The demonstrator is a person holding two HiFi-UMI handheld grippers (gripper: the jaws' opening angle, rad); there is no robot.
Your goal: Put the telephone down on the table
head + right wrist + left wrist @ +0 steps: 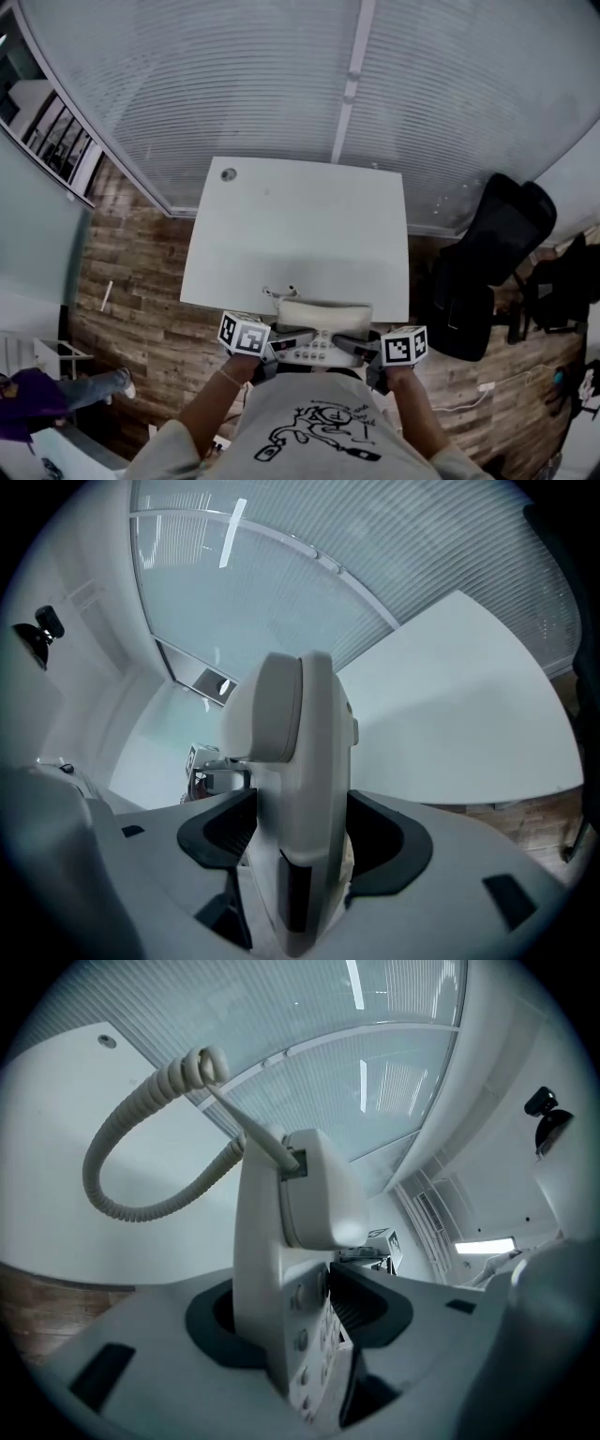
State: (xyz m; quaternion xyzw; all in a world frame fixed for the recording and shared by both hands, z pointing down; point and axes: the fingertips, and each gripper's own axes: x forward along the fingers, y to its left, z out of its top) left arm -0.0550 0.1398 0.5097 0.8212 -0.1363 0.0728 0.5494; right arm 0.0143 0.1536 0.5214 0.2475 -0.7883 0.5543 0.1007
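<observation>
Though the telephone (314, 350) shows a keypad with rows of small buttons, no brand or label on it can be read; the black drawing on the person's grey shirt (319, 431) has marks too small to read; the marker cubes carry only black-and-white square patterns.

Left side first: left gripper (300, 1321) is part closed and clamped on the telephone's left end, dark pads pressing the casing from both sides, keypad buttons showing just at the jaws; coiled cord (122, 1176) loops out to the left of it and plugs into the handset (314, 1194), which sits in its cradle on top of the base.

Middle: telephone is held up in the air, level, between the two grippers, in front of the person's chest and right at the near edge of the white table (300, 225); not resting on it.

Right side: right gripper (300, 832) is likewise part closed and clamped on the telephone's right end, pads tight against both sides; handset end seen above the jaws; black office chair (487, 262) stands to the right of the table on the wood floor.
</observation>
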